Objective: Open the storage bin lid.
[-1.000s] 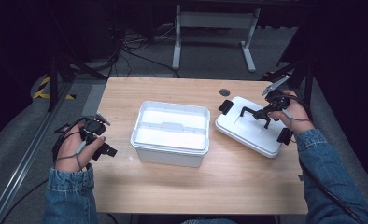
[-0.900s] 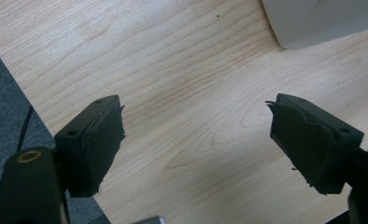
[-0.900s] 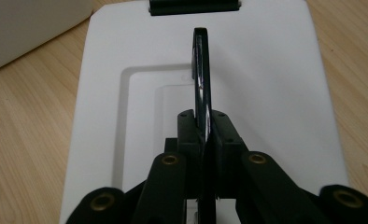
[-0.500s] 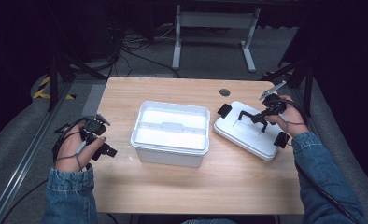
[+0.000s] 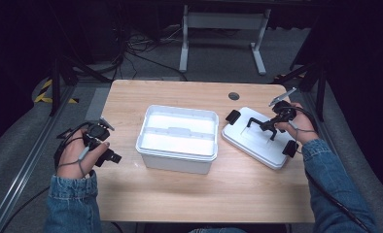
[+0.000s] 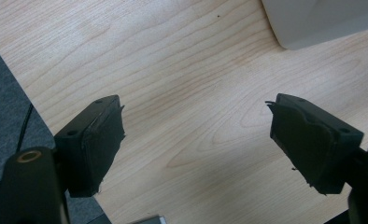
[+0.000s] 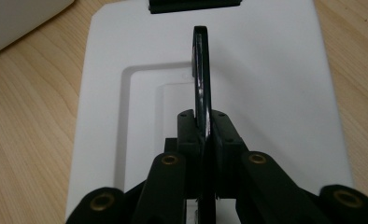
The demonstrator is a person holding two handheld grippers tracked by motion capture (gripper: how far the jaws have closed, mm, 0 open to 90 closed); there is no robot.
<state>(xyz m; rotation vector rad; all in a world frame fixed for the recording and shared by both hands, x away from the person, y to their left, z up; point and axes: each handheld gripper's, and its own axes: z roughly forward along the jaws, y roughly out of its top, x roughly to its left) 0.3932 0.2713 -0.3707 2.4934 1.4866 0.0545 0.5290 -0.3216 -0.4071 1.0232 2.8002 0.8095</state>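
Wooden tabletop (image 5: pixel 180 194): open white bin (image 5: pixel 177 137) at centre, white lid (image 5: pixel 257 141) flat to its right. My right claw (image 7: pixel 203 126) is clenched on the lid's black handle (image 7: pixel 201 70). My left claw (image 6: pixel 196 135) hangs released over bare wood.

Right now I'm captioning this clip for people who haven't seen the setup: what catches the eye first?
The open white bin at the middle of the wooden table stands out first. To its right lies the white lid, whose black handle is pinched in the shut right gripper. At the table's left edge the left gripper hangs open over bare wood.
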